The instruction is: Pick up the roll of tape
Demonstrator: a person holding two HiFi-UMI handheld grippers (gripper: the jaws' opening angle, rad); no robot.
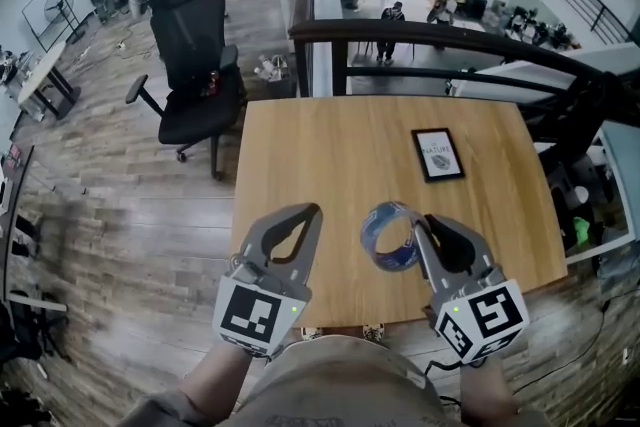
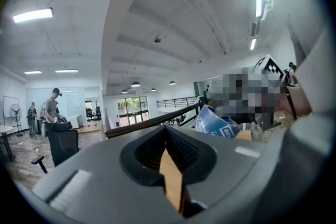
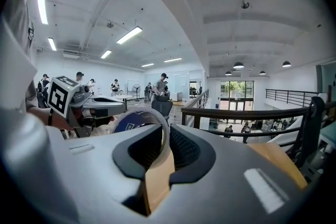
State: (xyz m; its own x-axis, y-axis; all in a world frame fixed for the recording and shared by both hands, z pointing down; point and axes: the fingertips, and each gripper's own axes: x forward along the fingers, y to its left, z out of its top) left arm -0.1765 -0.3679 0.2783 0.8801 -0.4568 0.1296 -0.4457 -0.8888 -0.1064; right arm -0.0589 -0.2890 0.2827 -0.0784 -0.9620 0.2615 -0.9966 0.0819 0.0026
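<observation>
Pinched by its rim in the right tongs (image 1: 424,223), roll of tape (image 1: 388,237) up on edge, maybe just off the desk (image 1: 330,145); left tongs (image 1: 314,211) closed, empty, just beside.

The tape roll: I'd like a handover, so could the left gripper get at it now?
Probably yes: the tape roll juts left of the right gripper pinching it, and nothing stands between it and the left gripper, whose shut jaws must open first.

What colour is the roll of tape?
The roll of tape is blue with pale markings. It shows best in the head view.
</observation>
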